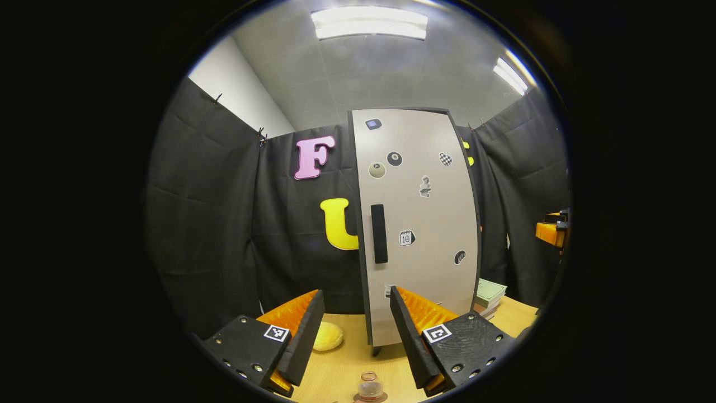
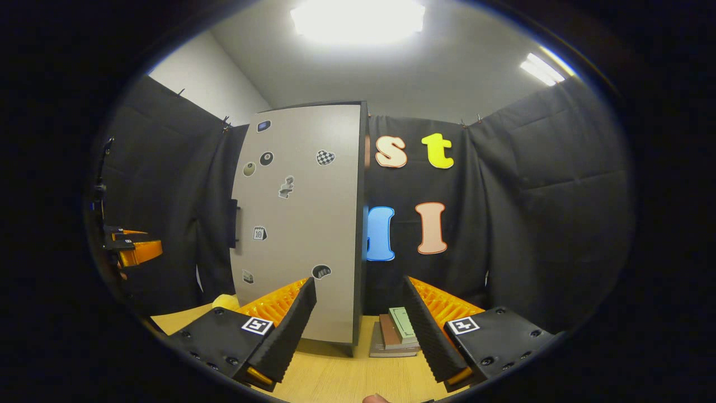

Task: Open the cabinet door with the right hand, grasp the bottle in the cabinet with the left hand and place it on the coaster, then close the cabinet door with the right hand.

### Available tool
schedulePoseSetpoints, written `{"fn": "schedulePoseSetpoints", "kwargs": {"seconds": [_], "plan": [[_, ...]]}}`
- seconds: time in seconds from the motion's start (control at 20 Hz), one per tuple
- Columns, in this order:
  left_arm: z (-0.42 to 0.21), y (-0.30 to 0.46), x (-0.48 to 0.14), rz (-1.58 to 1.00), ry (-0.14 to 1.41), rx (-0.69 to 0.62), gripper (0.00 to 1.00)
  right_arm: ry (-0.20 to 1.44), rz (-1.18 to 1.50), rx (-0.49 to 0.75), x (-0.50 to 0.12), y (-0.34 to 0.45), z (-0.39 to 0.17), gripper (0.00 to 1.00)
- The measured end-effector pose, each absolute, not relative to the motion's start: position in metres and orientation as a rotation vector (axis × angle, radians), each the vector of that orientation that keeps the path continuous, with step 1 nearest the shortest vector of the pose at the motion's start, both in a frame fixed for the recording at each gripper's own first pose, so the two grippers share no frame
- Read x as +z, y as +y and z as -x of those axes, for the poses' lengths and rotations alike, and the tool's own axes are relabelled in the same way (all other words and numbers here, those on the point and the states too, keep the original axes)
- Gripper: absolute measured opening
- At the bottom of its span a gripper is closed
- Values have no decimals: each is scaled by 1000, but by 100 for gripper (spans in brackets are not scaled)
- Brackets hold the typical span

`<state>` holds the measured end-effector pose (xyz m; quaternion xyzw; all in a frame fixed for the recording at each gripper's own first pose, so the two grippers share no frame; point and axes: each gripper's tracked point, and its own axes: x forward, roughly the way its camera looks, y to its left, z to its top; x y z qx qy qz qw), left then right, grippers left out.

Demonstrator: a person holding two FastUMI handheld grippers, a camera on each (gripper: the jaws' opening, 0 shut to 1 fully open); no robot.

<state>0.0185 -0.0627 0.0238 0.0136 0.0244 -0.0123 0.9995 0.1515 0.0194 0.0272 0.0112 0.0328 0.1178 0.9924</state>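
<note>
With cabinet door [image 1: 417, 224] shut and bottle [image 1: 370, 386] on coaster [image 1: 358, 398] below left gripper [image 1: 357, 324], we judge task near finished. Both jaws released, empty. Right gripper [image 2: 359, 324] faces cabinet edge; we back away.

Left gripper view: low over bench [image 1: 347, 352], facing cabinet door [image 1: 417, 224] head-on, handle [image 1: 379, 233] central, fairly near. Right gripper view: low over bench [image 2: 335, 380], further right, facing door's [image 2: 302, 224] right edge and books [image 2: 397, 333]. Shared: door, bench, books [image 1: 489, 296], booth ceiling.
</note>
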Motion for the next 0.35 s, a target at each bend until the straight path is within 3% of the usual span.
{"fn": "schedulePoseSetpoints", "kwargs": {"seconds": [0.35], "plan": [[-20,-58,19,-18,50,-27,69,68,-9,238,30,24,-148,94]]}}
